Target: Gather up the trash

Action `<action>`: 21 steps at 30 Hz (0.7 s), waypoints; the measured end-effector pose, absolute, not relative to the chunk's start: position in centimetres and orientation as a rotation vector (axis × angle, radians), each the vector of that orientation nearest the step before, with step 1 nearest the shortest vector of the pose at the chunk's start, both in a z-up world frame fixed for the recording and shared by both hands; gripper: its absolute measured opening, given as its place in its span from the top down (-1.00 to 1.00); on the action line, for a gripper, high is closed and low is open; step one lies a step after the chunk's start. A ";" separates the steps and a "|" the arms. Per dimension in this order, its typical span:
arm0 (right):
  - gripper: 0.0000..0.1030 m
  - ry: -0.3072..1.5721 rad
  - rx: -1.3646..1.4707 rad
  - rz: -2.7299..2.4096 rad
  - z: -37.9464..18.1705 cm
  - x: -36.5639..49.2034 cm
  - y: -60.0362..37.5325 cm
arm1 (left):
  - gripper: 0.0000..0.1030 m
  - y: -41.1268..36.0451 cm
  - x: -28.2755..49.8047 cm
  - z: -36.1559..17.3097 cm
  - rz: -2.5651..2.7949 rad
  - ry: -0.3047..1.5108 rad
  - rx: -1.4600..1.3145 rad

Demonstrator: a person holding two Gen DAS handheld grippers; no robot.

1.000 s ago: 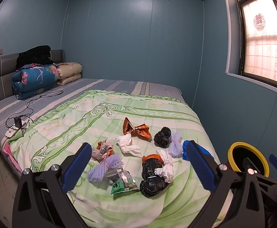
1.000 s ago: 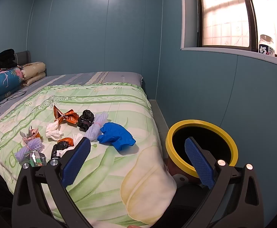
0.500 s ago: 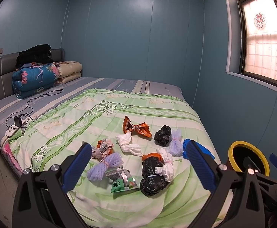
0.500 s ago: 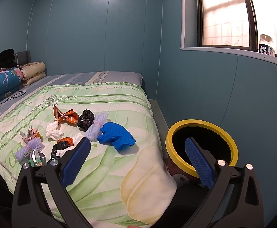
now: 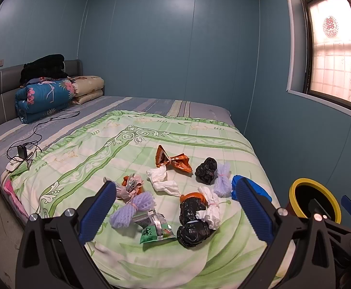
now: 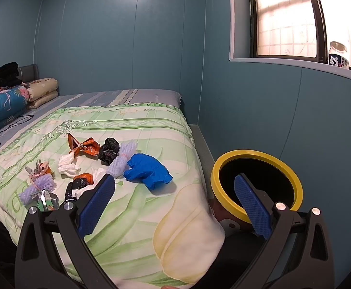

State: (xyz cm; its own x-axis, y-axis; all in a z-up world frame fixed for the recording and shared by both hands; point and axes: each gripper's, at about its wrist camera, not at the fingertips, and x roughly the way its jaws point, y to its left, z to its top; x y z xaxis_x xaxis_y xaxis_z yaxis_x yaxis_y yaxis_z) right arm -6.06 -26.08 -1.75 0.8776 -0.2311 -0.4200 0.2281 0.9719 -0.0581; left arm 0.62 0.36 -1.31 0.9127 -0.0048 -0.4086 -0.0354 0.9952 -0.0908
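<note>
Several pieces of trash lie on the green quilt (image 5: 103,154): an orange wrapper (image 5: 173,160), black bags (image 5: 205,169) (image 5: 193,221), white wads (image 5: 162,180), purple foam nets (image 5: 132,206) (image 5: 222,179), a green packet (image 5: 155,232) and a blue glove (image 6: 147,171). A yellow-rimmed bin (image 6: 256,183) stands beside the bed at the right. My left gripper (image 5: 175,212) hovers open above the near trash. My right gripper (image 6: 174,204) is open too, between the glove and the bin. Neither holds anything.
Folded bedding (image 5: 44,98) and pillows (image 5: 88,88) sit at the headboard, with a charger and cables (image 5: 22,153) on the striped sheet. Blue walls close in at the right, under a window sill bearing a jar (image 6: 338,55).
The left wrist view has pulled back and risen slightly, so the trash sits a little lower and farther. The right gripper has not moved.
</note>
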 end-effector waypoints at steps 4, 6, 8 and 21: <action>-0.84 0.445 -0.003 -0.241 -1.7 -5.9 -26.1 | -0.87 0.4 0.6 -1.4 0.015 0.422 -0.099; -0.84 0.445 -0.003 -0.242 -1.7 -5.9 -26.1 | -0.87 0.5 0.6 -1.4 0.016 0.422 -0.104; -0.84 0.443 -0.004 -0.245 -1.7 -5.9 -26.1 | -0.87 0.5 0.7 -1.4 0.019 0.421 -0.103; -0.84 0.426 -0.037 -0.160 -2.8 -2.8 -27.5 | -0.87 2.6 3.8 -3.0 -0.100 0.466 -0.138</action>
State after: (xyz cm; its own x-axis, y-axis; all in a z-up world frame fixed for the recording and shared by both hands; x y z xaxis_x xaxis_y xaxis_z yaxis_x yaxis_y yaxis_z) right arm -2.77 -27.49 -2.80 0.8985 -0.1620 -0.4081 0.1464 0.9868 -0.0695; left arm 3.84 2.60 -3.04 0.8887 -0.1274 -0.4404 0.0645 0.9858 -0.1550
